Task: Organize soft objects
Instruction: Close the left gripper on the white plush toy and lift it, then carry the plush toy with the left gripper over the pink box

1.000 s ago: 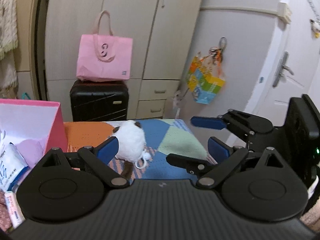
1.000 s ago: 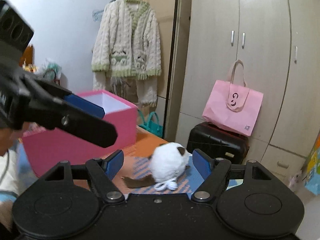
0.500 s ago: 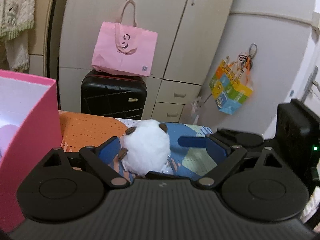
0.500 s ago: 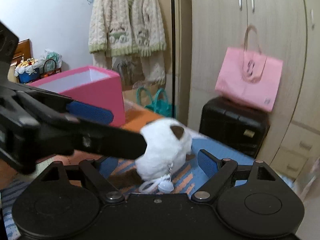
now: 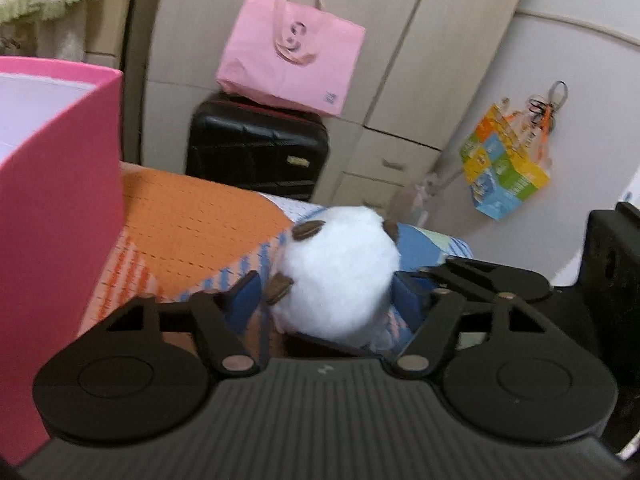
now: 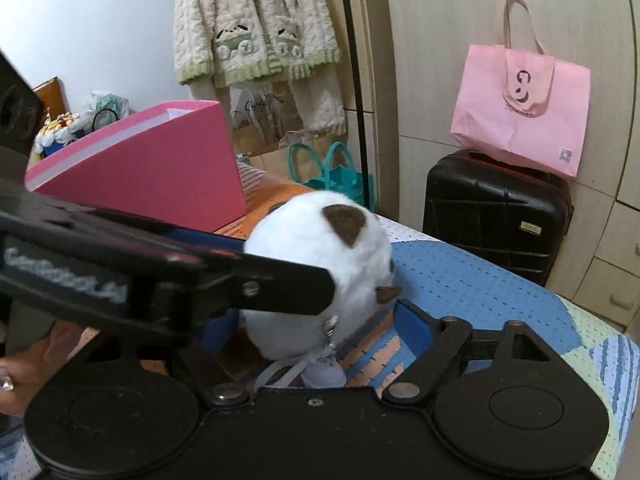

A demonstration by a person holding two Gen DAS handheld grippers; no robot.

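A round white plush toy [image 5: 338,272] with brown ears and a key ring lies on a patchwork bed cover [image 5: 188,236]. It also shows in the right wrist view [image 6: 316,268]. My left gripper [image 5: 326,296] is open, its blue pads on either side of the plush. My right gripper [image 6: 320,320] is open too, with the plush between its fingers. The left gripper's arm [image 6: 168,276] crosses in front of the plush in the right wrist view. A pink open box [image 5: 52,184] stands at the left.
A black suitcase [image 5: 256,152] with a pink tote bag [image 5: 288,68] on it stands past the bed's far edge, before wardrobe doors. A colourful bag [image 5: 504,172] hangs on the right wall. A knitted cardigan [image 6: 256,24] hangs behind the box.
Both grippers have moved in on the plush, from a short way off to straddling it. The left gripper's jaws have narrowed around it.
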